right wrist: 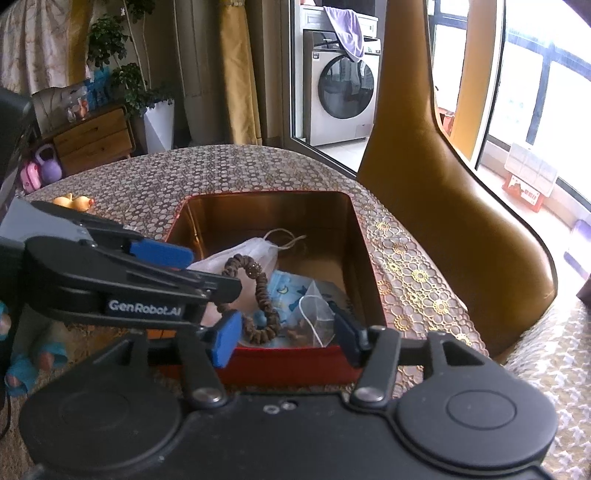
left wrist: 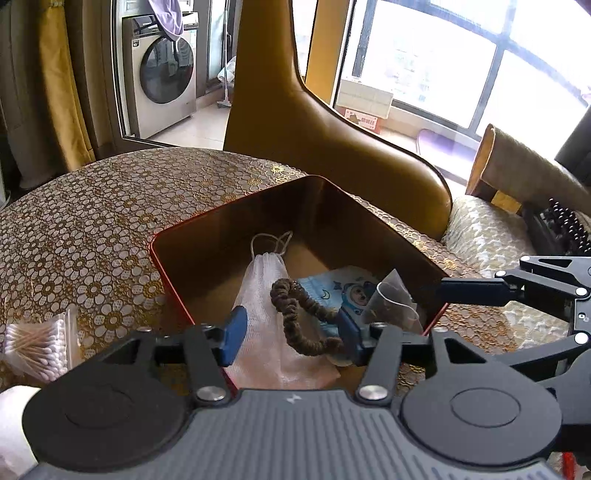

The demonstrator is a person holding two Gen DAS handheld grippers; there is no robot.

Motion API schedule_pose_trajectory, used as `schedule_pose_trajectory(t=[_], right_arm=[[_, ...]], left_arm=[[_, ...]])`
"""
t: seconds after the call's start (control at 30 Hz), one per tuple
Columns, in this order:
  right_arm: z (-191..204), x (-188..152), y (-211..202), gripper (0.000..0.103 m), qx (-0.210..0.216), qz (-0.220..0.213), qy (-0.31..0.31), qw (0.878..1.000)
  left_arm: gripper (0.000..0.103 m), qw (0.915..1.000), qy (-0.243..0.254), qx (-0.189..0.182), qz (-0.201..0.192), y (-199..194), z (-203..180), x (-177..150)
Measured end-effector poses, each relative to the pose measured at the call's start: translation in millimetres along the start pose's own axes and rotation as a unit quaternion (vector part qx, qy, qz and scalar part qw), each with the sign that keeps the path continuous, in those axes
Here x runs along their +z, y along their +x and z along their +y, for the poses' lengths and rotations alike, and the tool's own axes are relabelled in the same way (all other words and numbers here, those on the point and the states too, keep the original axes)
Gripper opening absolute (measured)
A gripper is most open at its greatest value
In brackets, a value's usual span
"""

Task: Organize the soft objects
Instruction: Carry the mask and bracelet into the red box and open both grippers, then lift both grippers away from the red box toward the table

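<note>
Nearest in the left wrist view: left gripper [left wrist: 289, 334], blue fingers spread wide, gripping nothing, poised over the near rim of the red tin box [left wrist: 236, 206]. Between the fingers, inside the box: a brown scrunchie [left wrist: 295, 317] lying across a white mesh pouch [left wrist: 264, 295], the pouch's near end cut off behind the gripper body. At 3 o'clock of the scrunchie, a blue cartoon face mask [left wrist: 347, 291], partly hidden under a clear tea bag [left wrist: 391, 295]. At 9 o'clock on the patterned tablecloth [left wrist: 92, 221], a cotton swab pack [left wrist: 37, 350], cropped by the frame edge. At 3 o'clock, right gripper [left wrist: 476, 288], only 1 finger fully showing here; spread wide and empty in its own view. Beyond, a tan chair back [left wrist: 303, 122] and a washing machine [left wrist: 166, 74], its top hidden by a draped purple cloth [left wrist: 168, 16].
</note>
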State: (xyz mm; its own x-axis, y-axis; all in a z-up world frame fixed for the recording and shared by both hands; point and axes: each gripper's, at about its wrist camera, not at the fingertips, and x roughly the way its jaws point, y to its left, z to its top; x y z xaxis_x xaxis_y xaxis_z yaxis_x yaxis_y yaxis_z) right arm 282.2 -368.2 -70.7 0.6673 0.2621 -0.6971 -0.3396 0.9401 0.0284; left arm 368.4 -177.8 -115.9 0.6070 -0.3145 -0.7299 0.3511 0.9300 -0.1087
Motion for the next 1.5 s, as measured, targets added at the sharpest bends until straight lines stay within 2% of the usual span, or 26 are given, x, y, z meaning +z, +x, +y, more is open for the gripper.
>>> schedule_pose_trajectory(t=[0.07,0.4,0.6,0.7,0.83,0.9,1.07,1.13,1.23,1.43,1.5], right_arm=[[1.3,0.1,-4.1,0.061,-0.001,-0.004,-0.001,1.000],[12.0,0.6,-38.0,0.072,0.004,-0.033,0.006,0.999],[24.5,0.1,-64.0,0.078,0.018,-0.053,0.015,0.998],[33.2,-0.1,-77.1,0.080,0.028,-0.062,0.020,0.997],[45.2,0.2,-93.1,0.085,0.042,-0.077,0.028,0.996],[52.1,0.5,-100.8,0.089,0.049,-0.084,0.030,0.995],[71.2,0.4,-116.1,0.096,0.066,-0.097,0.039,0.992],[79.0,-0.1,-121.0,0.099,0.071,-0.102,0.042,0.991],[93.3,-0.5,-128.1,0.102,0.077,-0.111,0.041,0.990],[121.0,-1.5,-135.3,0.103,0.093,-0.117,0.030,0.988],[130.6,-1.9,-135.4,0.103,0.097,-0.117,0.026,0.988]], left_arm=[[0.057,1.0000,-0.003,-0.004,-0.002,-5.2,1.5,-0.3],[0.057,0.9996,-0.006,-0.014,-0.023,-46.6,0.3,-5.0],[0.058,0.9988,-0.010,-0.017,-0.046,-84.9,2.0,-10.9],[0.066,0.9982,-0.013,-0.013,-0.058,-104.7,5.0,-15.1],[0.070,0.9965,-0.014,-0.002,-0.082,-135.4,10.3,-22.6],[0.076,0.9959,-0.013,0.000,-0.090,-150.9,14.0,-27.7],[0.078,0.9950,-0.017,0.005,-0.098,-183.2,24.6,-43.3],[0.084,0.9948,-0.016,0.007,-0.100,-193.8,28.5,-50.5],[0.085,0.9943,-0.021,0.016,-0.103,-209.1,35.6,-60.4],[0.086,0.9925,-0.032,0.023,-0.116,-238.9,54.9,-81.3],[0.090,0.9921,-0.036,0.025,-0.118,-247.3,61.3,-87.9]])
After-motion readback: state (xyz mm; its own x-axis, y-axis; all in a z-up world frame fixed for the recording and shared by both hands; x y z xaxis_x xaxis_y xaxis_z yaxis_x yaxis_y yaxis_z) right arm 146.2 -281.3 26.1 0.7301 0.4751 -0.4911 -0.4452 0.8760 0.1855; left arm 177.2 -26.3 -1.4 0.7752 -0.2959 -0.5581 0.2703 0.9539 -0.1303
